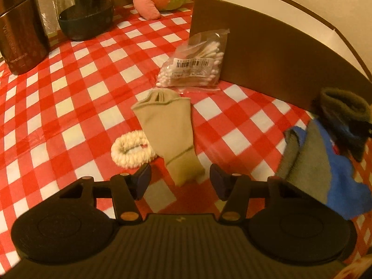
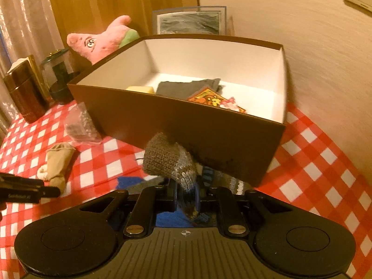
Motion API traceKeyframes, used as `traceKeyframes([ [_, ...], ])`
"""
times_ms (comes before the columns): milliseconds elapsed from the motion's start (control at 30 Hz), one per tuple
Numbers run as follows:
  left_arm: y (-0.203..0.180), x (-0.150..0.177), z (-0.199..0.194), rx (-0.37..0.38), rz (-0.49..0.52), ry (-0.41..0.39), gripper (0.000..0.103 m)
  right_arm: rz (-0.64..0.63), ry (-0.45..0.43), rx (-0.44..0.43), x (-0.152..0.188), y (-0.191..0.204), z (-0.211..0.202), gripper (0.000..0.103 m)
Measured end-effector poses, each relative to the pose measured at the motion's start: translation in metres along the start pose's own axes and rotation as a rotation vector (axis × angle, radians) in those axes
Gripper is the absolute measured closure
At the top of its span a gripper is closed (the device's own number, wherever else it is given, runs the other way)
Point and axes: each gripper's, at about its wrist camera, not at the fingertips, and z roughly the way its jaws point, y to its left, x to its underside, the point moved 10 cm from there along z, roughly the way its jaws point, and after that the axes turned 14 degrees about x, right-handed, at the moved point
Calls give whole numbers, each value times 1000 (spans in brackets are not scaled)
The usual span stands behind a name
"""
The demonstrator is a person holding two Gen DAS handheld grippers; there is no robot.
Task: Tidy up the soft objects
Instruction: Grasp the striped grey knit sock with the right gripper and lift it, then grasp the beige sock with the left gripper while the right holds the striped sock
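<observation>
A beige sock (image 1: 169,130) lies on the red checked tablecloth, with a white fluffy scrunchie (image 1: 131,150) touching its left side. My left gripper (image 1: 180,182) hangs open just over the sock's near end, its pads on either side and not pressing. My right gripper (image 2: 186,195) is shut on a grey knitted sock (image 2: 169,162), held up in front of the brown box (image 2: 176,125). A blue and grey sock (image 1: 325,167) lies on the cloth beneath it. Inside the box are a grey cloth (image 2: 188,87), a yellow item (image 2: 140,90) and an orange patterned piece (image 2: 209,98).
A bag of cotton swabs (image 1: 195,65) leans against the box wall (image 1: 267,58). A pink plush toy (image 2: 102,44) sits behind the box. A brown canister (image 1: 21,34) and a dark glass jar (image 1: 86,18) stand at the far left. A wall runs along the right.
</observation>
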Motion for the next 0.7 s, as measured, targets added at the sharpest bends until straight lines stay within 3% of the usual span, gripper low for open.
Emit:
traceKeyframes([
  [167,-2,-3,10,-19,41,4,72,13,20,11,8,-8,1,89],
  [467,-18,25,-6,31,100,40,74,12,27,11,15,-12,-4,89],
  [700,-21,61,-26,56,76,92,72,2,38,2,21,-11,-7,89],
])
